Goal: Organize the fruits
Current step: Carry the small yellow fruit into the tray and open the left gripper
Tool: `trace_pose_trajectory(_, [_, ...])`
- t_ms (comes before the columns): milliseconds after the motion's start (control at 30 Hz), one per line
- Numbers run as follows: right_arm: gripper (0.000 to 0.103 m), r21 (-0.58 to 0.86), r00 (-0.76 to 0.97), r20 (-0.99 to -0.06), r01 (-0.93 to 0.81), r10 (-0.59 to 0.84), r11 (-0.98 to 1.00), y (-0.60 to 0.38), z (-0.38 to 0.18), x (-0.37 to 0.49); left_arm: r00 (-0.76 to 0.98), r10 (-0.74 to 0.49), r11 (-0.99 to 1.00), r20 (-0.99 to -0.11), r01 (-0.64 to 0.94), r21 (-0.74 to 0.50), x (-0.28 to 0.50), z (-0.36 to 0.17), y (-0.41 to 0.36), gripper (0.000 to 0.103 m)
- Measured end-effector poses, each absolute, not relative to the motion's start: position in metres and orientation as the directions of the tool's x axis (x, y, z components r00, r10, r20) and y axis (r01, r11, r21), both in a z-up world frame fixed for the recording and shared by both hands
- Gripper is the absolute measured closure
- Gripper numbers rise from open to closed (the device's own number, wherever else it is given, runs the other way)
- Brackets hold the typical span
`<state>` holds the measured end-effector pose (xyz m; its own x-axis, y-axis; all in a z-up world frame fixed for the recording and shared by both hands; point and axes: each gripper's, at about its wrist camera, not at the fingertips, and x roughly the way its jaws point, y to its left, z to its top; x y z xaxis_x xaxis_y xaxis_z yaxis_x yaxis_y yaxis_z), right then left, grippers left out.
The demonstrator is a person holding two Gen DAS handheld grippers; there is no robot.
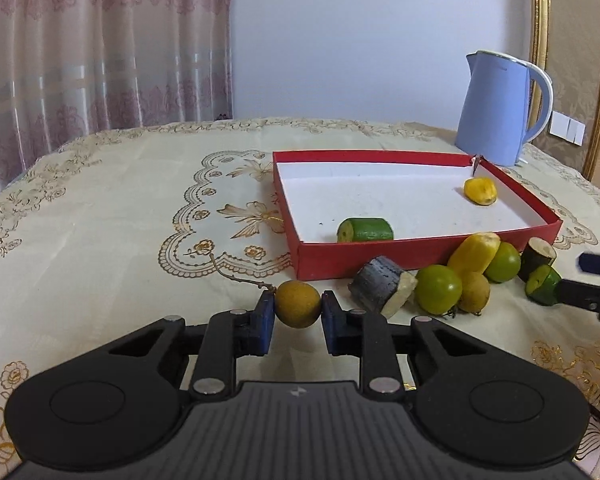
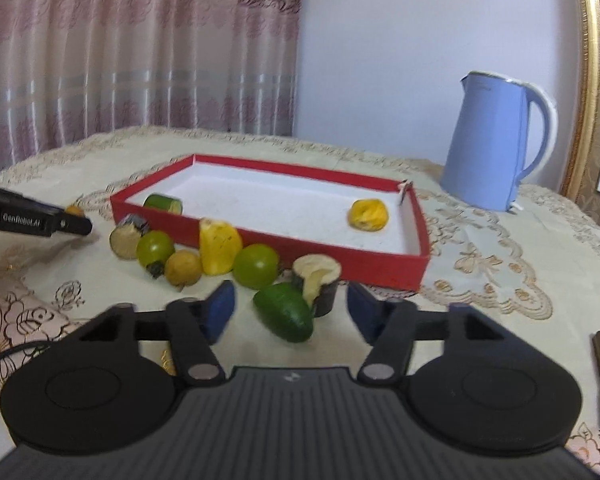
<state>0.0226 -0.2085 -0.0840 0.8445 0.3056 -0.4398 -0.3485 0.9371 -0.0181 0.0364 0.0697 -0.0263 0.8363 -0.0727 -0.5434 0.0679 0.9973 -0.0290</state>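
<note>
Beyond both pairs of jaws, the table under its cream, gold-patterned cloth carried a blue kettle at the far right and a shallow red box ahead, which held a green cut piece near its front wall and a yellow piece towards its far right corner. Between the box and the right gripper lay a loose cluster of fruit: a yellow chunk, two round green fruits, a small tan one and dark-skinned cut stubs. The right gripper's jaws stood apart around a green avocado-like piece, its pads seemingly clear of it, though blur made this uncertain. The left gripper was clamped on a small round brown-yellow fruit, a thin stem trailing off to the jaws' left.
</note>
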Motion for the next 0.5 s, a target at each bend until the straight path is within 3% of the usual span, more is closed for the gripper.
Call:
trace_pose_trajectory(300, [0.062, -0.014, 0.805, -0.496, -0.382, 0.325, 0.924, -0.206, -0.091, 0.04, 0.835, -0.078, 0.997, -0.545, 0.073, -0.031, 0.035, -0.029, 0.066, 0.079])
trace_pose_trajectory(400, [0.068, -0.019, 0.794, -0.515, -0.387, 0.323, 0.922, -0.204, -0.092, 0.042, 0.832, -0.077, 0.997, -0.549, 0.072, -0.03, 0.036, -0.03, 0.066, 0.079])
trace_pose_trajectory(500, [0.069, 0.02, 0.763, -0.518, -0.441, 0.387, 0.897, -0.205, -0.088, 0.037, 0.831, -0.073, 0.997, -0.551, 0.068, -0.029, 0.036, -0.03, 0.067, 0.079])
